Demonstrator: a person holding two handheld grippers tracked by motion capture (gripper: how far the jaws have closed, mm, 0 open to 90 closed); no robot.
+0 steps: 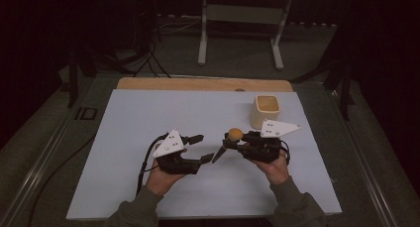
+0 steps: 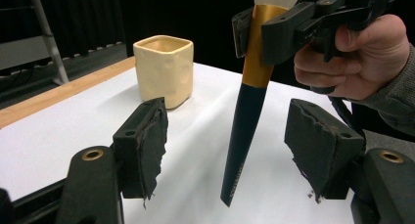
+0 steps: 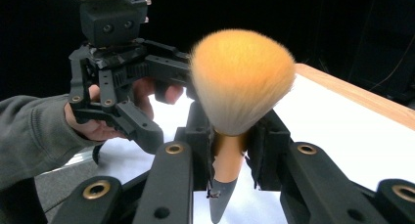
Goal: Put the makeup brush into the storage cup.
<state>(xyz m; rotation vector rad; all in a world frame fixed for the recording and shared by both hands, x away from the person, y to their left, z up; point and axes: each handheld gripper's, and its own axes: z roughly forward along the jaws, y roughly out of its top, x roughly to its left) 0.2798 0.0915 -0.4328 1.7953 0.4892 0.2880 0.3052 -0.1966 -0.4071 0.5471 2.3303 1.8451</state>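
The brush (image 1: 229, 141) is up off the tabletop (image 1: 148, 113), nearer its right edge, fluffy end on top. The right gripper (image 1: 233, 140) squeezes its gold neck. The left gripper (image 1: 203, 147) is open, its jaws on either side of the brush's dark handle, not touching. A yellow cup (image 1: 266, 110) stands near the far right corner.

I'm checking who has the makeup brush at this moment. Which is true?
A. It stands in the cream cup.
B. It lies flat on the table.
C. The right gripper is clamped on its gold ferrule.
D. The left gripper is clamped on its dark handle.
C: the right gripper is shut on the makeup brush at its gold ferrule, while the left gripper stands open around the handle tip, pads apart from it.
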